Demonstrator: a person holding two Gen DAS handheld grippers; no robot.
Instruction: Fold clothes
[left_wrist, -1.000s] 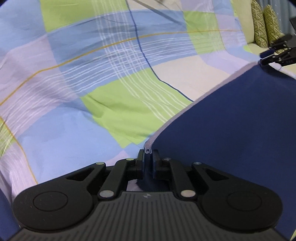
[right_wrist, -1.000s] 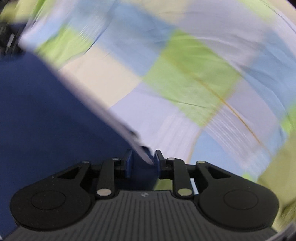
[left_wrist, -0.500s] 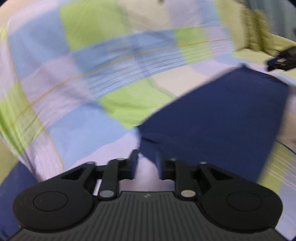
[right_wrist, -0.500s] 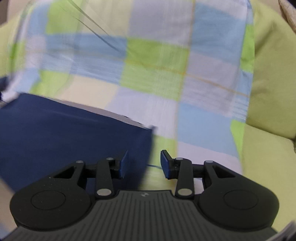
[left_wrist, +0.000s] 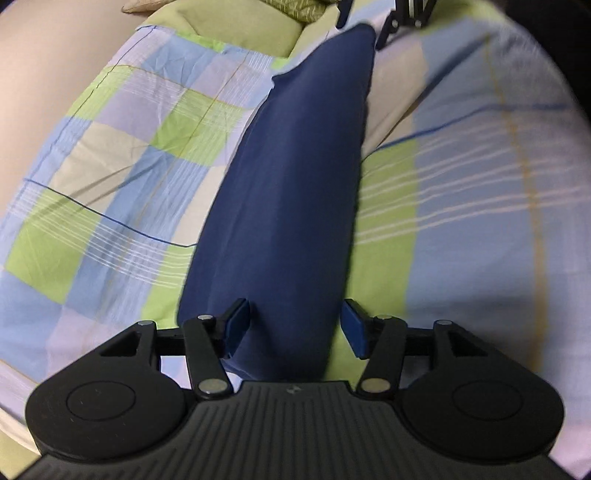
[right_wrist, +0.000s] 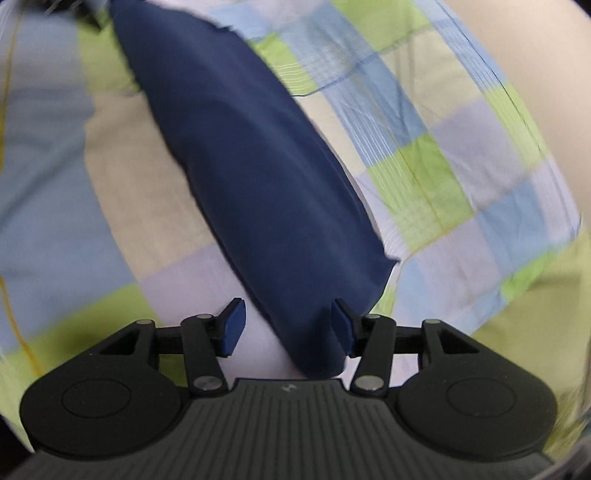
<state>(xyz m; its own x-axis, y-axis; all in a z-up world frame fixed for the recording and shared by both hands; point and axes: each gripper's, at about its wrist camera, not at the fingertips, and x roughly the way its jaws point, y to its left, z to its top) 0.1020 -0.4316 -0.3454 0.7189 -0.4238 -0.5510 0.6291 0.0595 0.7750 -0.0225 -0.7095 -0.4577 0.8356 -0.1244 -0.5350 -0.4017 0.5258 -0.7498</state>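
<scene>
A navy blue garment (left_wrist: 295, 177), folded into a long narrow strip, lies on the checked bedsheet (left_wrist: 140, 155). In the left wrist view my left gripper (left_wrist: 295, 326) sits at the strip's near end. Its jaws are opening with the cloth loose between them, and the right pad (left_wrist: 354, 330) stands apart from the fabric. The right gripper (left_wrist: 391, 14) shows at the strip's far end. In the right wrist view my right gripper (right_wrist: 288, 325) straddles the other end of the garment (right_wrist: 251, 177). Its jaws are opening too, and the cloth lies between them unpinched.
The sheet is checked in green, blue, lilac and cream (right_wrist: 424, 177). A green pillow (left_wrist: 236, 26) lies at the head of the bed, with a beige wall (left_wrist: 44, 92) beside it. A green cushion (right_wrist: 535, 314) borders the sheet in the right wrist view.
Both grippers have let go of the garment's edge and their jaws have spread. Each has rolled and swung along the bed. The garment now lies as a narrow strip between them.
</scene>
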